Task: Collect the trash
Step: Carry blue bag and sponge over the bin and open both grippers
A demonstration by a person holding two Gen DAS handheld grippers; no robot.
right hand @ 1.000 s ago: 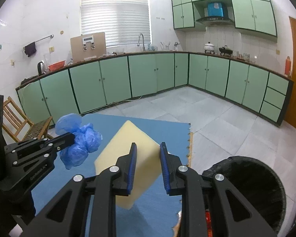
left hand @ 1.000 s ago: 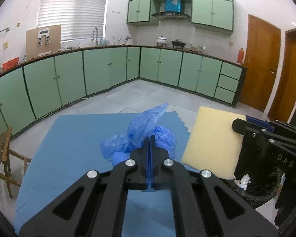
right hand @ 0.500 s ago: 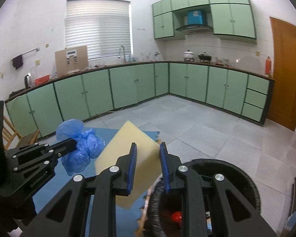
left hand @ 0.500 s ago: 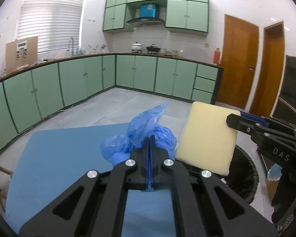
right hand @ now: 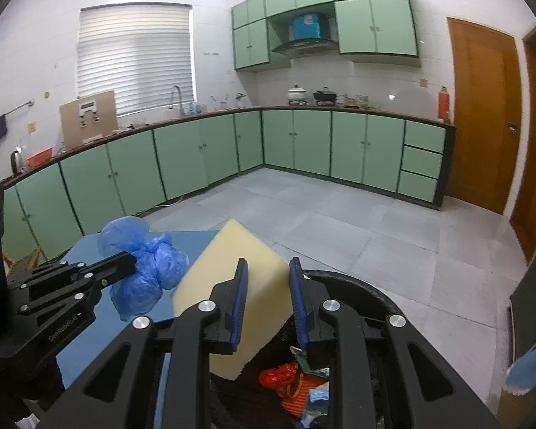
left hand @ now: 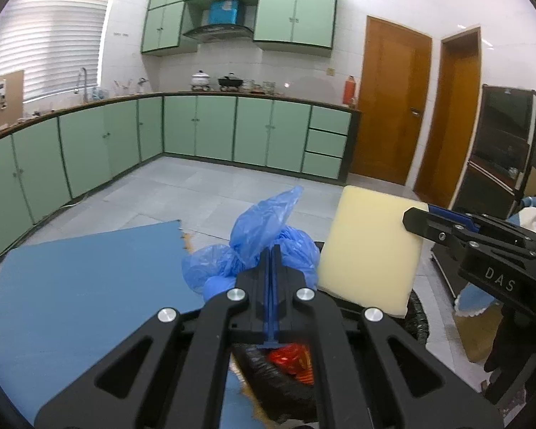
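Observation:
My left gripper (left hand: 272, 250) is shut on a crumpled blue plastic bag (left hand: 264, 228) and holds it in the air over the near rim of the black bin (left hand: 416, 318). My right gripper (right hand: 268, 268) is shut on a pale yellow foam block (right hand: 232, 271), held over the bin's (right hand: 361, 286) left rim. The bin holds red and orange wrappers (right hand: 289, 379). The left gripper with the bag (right hand: 143, 268) shows at the left of the right wrist view; the right gripper with the foam block (left hand: 368, 246) shows at the right of the left wrist view.
A blue mat (left hand: 82, 286) covers the table at the left, its edge beside the bin. Green floor cabinets (right hand: 296, 143) line the far walls across a grey tiled floor (right hand: 357, 221). Wooden doors (left hand: 389, 103) and a dark cabinet (left hand: 500, 150) stand at the right.
Both grippers have moved right, off the blue mat toward the bin. The bin's inside with the red wrappers has come into view under them. Both grips are unchanged.

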